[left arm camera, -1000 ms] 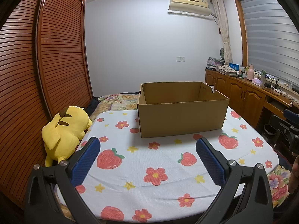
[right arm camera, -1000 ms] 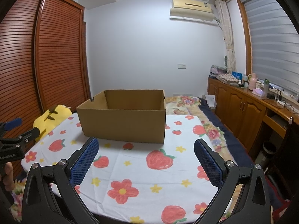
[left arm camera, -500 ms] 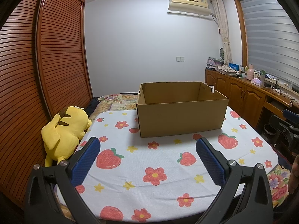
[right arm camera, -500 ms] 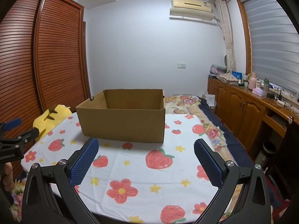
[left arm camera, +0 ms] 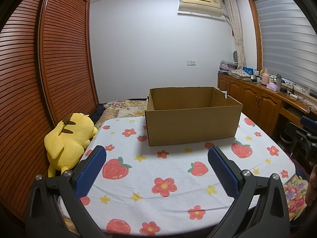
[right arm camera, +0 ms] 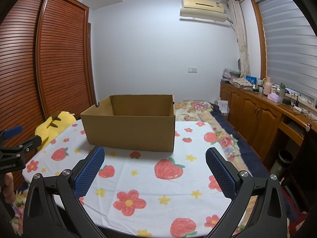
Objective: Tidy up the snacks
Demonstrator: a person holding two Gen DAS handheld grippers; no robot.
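Left wrist view: left hand-held gripper (left arm camera: 156,162), fingers spread wide, nothing between them, above the tabletop's (left arm camera: 178,196) near edge.
Right wrist view: right hand-held gripper (right arm camera: 154,162), likewise spread and unloaded.
Cardboard box (left arm camera: 192,127): open-topped, toward the tabletop's far edge.
Snacks: none visible.
Yellow plush toy (left arm camera: 68,138): beside the tabletop's left edge.

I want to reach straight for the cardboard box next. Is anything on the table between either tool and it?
Nothing visible. Only bare flowered tablecloth lies between the open left tool and the cardboard box, and likewise ahead of the open right tool. The yellow plush toy sits off the table's left edge.
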